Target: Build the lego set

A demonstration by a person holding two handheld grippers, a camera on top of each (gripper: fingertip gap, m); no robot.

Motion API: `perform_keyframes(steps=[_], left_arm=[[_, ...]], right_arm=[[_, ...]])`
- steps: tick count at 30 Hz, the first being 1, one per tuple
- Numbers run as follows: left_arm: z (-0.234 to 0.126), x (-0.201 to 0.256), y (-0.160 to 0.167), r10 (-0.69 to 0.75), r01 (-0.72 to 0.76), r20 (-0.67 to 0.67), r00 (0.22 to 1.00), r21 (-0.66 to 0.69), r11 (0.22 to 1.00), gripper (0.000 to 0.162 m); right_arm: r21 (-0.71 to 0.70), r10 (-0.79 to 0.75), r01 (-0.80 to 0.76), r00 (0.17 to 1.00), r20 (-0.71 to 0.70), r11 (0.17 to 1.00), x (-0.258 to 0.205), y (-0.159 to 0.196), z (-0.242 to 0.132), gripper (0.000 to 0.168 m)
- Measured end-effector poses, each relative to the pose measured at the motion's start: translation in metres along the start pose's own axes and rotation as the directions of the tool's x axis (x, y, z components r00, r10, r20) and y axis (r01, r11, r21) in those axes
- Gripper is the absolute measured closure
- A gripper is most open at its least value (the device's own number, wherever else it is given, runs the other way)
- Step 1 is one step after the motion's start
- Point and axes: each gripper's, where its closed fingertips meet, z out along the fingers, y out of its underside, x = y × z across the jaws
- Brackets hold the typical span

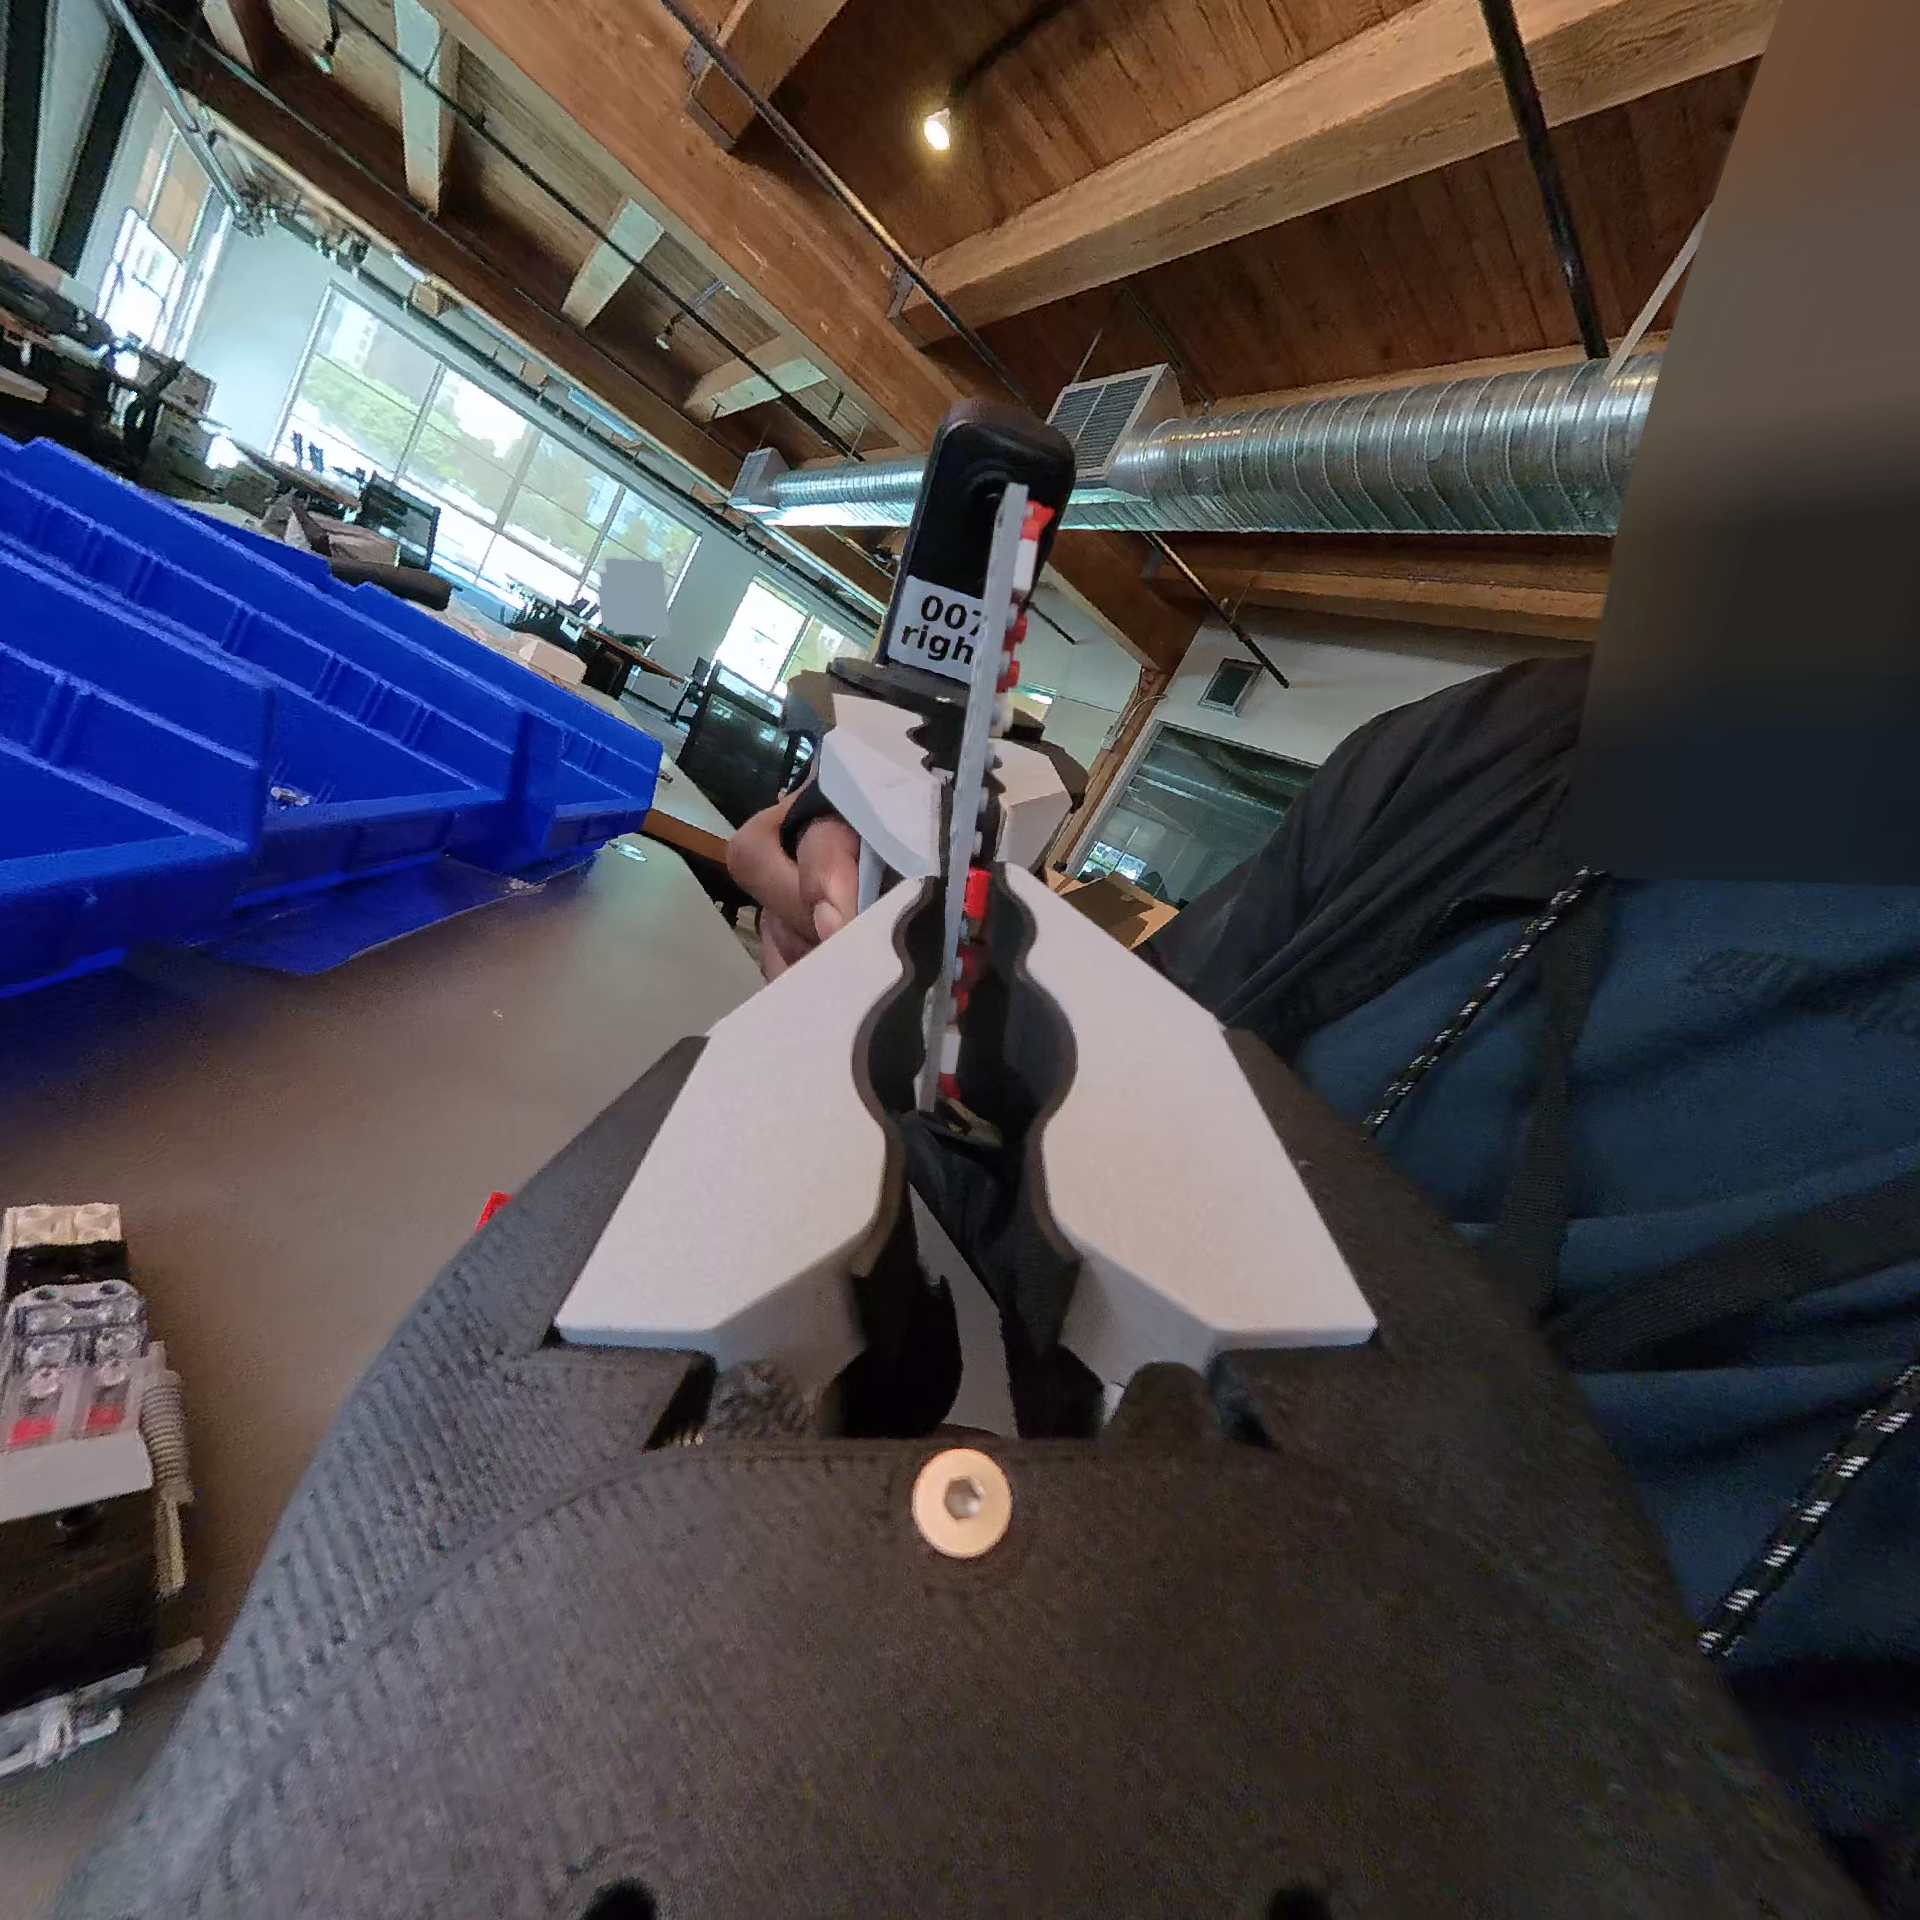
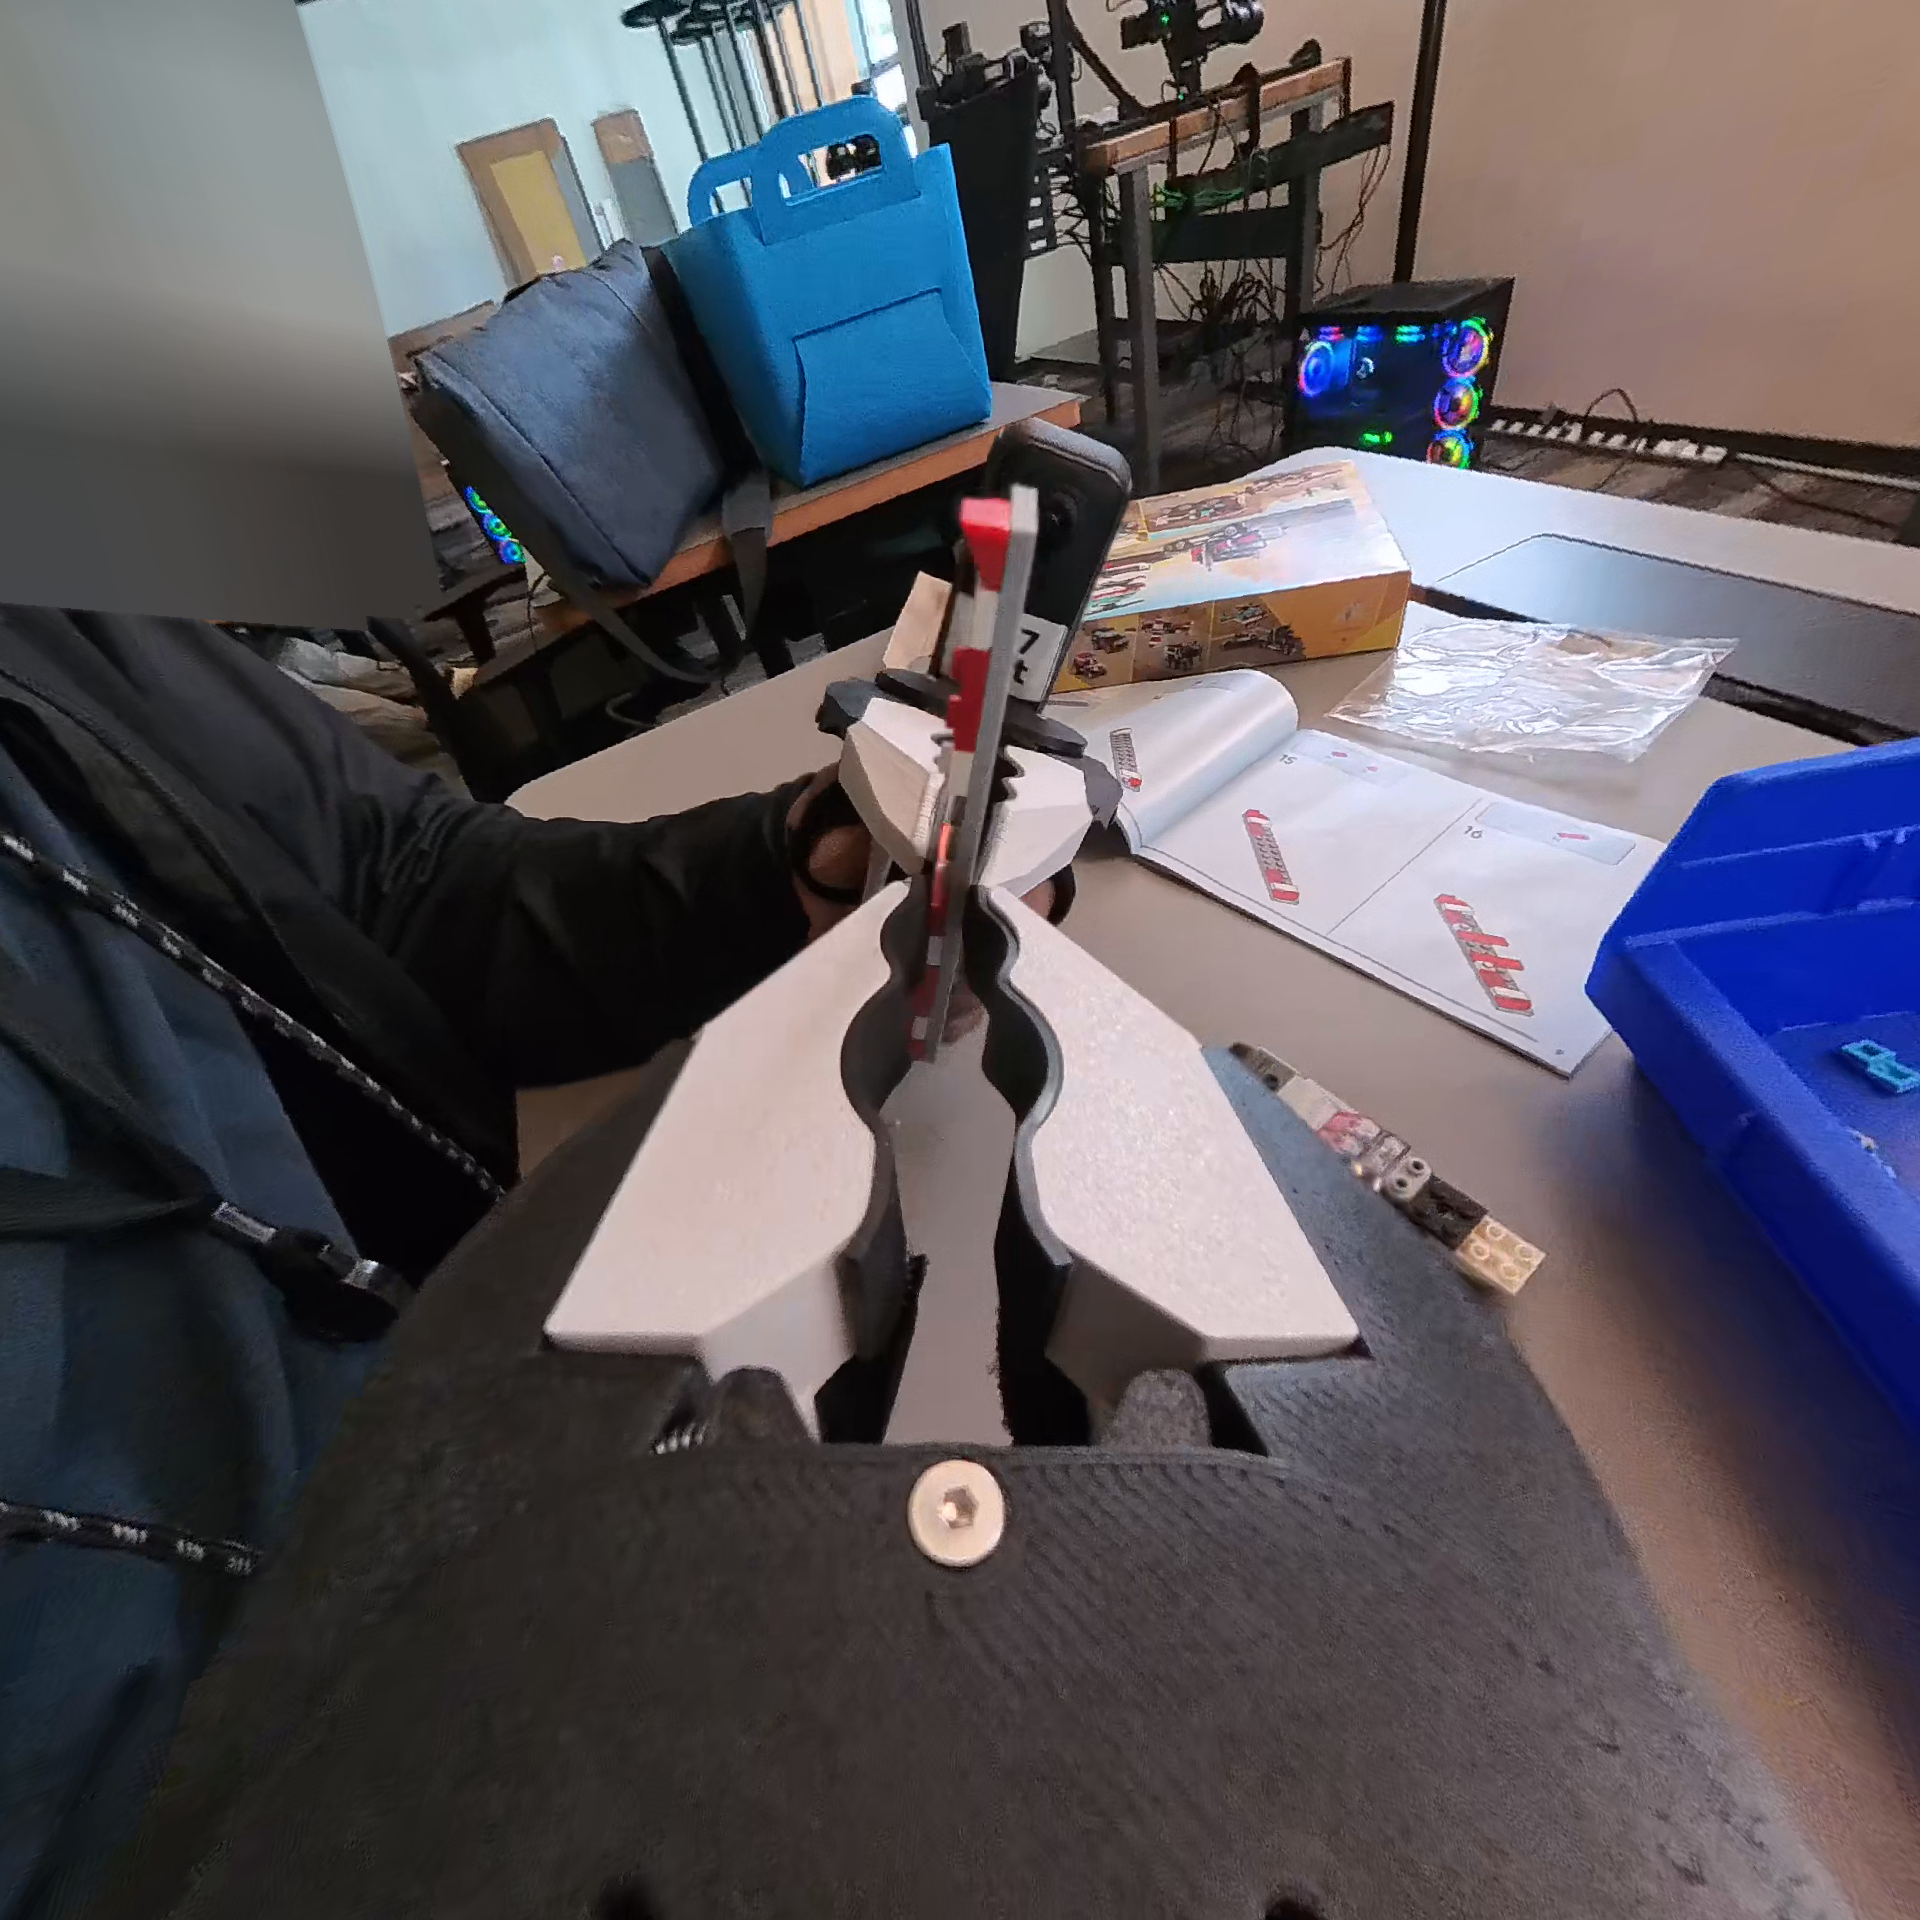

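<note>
Both my jaws pinch the same long grey lego strip [image 1: 966, 790] with red and white pieces, held upright on edge between them above the table [image 1: 364, 1039]: my left gripper [image 1: 961, 935] and my right gripper [image 2: 951, 935] meet tip to tip. Beyond lie the open instruction booklet [image 2: 1351, 831], the set's box [image 2: 1247, 582], a blue bin [image 2: 1766, 1039], and a small built section [image 2: 1392, 1174] beside my right gripper.
</note>
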Motion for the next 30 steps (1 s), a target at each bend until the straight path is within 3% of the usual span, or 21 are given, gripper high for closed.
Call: perform_keyframes(steps=[12, 17, 30], left_arm=[[-0.004, -0.018, 0.0, -0.152, 0.151, 0.037, 0.988, 0.034, 0.988, 0.156], [-0.012, -0.027, -0.008, -0.22, 0.214, 0.048, 0.974, 0.101, 0.971, 0.156], [-0.012, -0.037, -0.003, -0.242, 0.232, 0.103, 0.965, 0.098, 0.968, 0.156]], right_arm=[[0.036, 0.171, -0.171, 0.985, 0.001, 0.985, 0.017, 0.006, 0.002, 0.161], [0.046, 0.222, -0.221, 0.975, -0.022, 0.974, 0.027, 0.011, 0.0, 0.15], [0.092, 0.334, -0.334, 0.942, 0.017, 0.938, 0.036, 0.009, 0.004, 0.156]])
